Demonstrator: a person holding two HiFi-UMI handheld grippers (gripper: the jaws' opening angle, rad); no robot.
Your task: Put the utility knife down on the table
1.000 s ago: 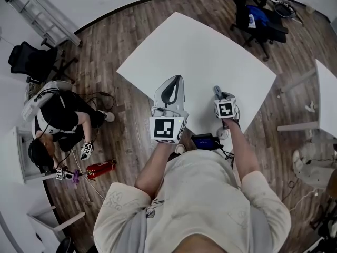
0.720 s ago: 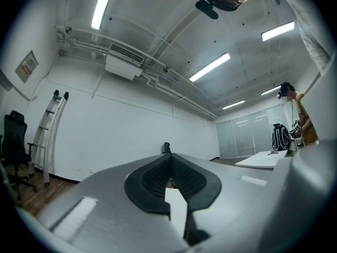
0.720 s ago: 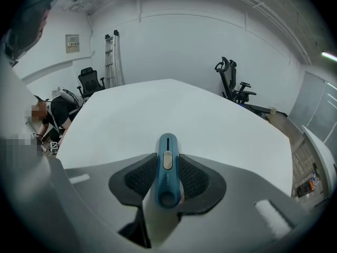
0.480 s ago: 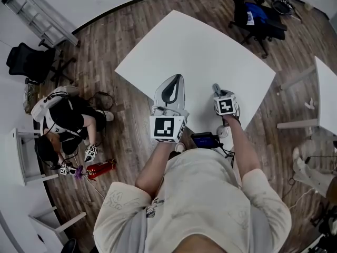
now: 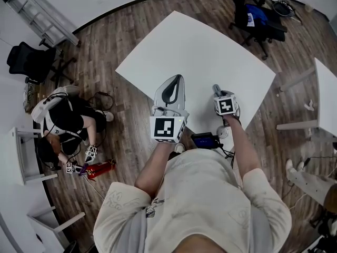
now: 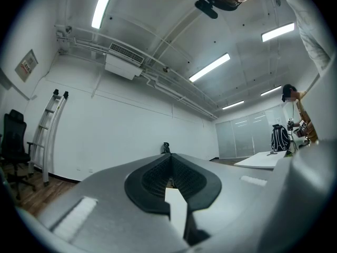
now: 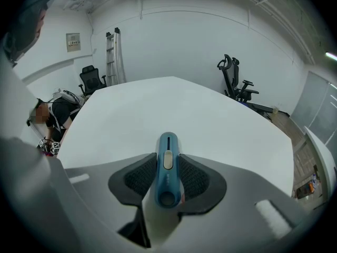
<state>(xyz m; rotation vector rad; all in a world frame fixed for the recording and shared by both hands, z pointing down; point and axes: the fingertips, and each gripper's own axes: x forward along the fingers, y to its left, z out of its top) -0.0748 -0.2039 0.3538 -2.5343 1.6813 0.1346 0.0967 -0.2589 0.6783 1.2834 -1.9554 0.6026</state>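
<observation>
Blue utility knife (image 7: 167,165), white table (image 7: 174,104)

The right gripper (image 7: 168,165) fills the lower frame, its jaws closed on a blue knife (image 7: 167,168) that sits between the black ribbed pads (image 7: 138,179). The knife runs up the middle, with a pale slider on top and a round hole at its near end. Its far end lies over the white bench (image 7: 174,107), which spreads across the centre. At upper left a ladder (image 7: 112,54) leans on the wall beside a black chair (image 7: 89,79). A person (image 7: 57,112) crouches at the left edge. Another chair (image 7: 234,80) stands at upper right.
</observation>
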